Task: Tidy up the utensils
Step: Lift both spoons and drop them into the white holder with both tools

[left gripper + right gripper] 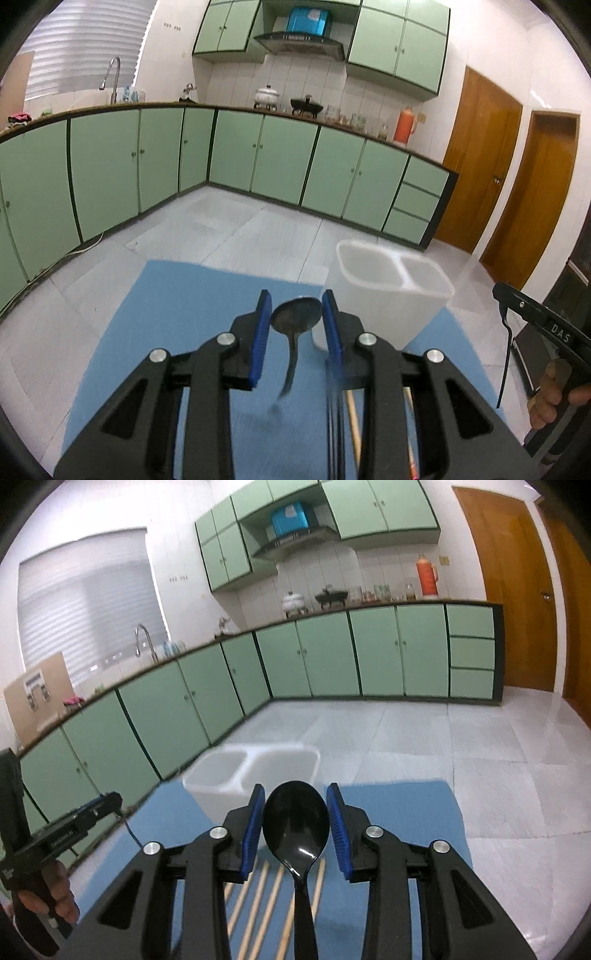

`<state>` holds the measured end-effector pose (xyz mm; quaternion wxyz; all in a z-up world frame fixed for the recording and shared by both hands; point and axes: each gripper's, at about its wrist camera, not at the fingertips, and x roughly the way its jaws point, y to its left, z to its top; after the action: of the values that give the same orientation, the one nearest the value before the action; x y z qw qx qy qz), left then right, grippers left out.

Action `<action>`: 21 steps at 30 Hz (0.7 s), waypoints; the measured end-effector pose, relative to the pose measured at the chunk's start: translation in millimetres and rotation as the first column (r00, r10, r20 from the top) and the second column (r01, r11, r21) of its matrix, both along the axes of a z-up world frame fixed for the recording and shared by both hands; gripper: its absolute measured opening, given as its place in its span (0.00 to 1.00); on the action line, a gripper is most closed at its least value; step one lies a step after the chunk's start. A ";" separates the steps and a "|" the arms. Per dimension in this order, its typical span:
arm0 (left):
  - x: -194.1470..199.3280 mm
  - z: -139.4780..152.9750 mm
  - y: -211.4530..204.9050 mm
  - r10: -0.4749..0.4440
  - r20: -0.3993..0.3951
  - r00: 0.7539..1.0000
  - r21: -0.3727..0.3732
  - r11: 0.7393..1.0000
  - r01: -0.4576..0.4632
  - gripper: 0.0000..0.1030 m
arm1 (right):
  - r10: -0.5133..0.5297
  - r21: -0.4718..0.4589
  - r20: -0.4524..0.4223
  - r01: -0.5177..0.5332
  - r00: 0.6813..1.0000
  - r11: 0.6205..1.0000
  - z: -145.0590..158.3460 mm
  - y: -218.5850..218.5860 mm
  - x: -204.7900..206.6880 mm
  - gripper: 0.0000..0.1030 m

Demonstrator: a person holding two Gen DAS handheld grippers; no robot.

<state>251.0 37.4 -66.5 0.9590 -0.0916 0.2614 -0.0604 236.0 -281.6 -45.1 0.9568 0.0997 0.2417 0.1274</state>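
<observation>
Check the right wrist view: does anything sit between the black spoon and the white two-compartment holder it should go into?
Nothing visible does. The black spoon sits between the right tool's blue pads, bowl pointing toward the white holder just beyond. Both compartments look open and empty. The wooden chopsticks lie on the blue mat below, out of the way.

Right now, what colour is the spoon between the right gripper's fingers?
Glossy black spoon; clearest in the right wrist view.

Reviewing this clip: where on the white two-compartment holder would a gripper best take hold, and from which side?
Probably the top rim of the white holder, on an outer wall or the divider between its compartments, coming from above. It stands upright and open-topped on the blue mat, and its body looks too wide for the jaws, while the walls look thin.
</observation>
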 end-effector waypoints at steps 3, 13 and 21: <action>4.2 15.0 -5.6 -0.006 0.037 0.999 -0.015 1.000 0.007 0.26 | 0.007 0.038 0.044 -0.009 0.999 0.999 13.9 -2.6 8.4 0.33; 26.9 72.3 -28.3 -0.039 0.175 0.984 -0.044 0.998 0.048 0.26 | 0.005 0.113 0.161 -0.023 0.987 0.993 53.2 -1.1 55.6 0.33; 68.3 90.6 -59.5 -0.071 0.223 0.972 -0.046 0.995 0.084 0.26 | -0.033 0.120 0.219 0.006 0.975 0.993 58.5 5.7 102.4 0.33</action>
<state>319.3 -22.1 24.1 0.9761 -0.1005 0.1546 -0.1148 338.4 -275.8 13.5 0.9713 0.1438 0.1253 0.1423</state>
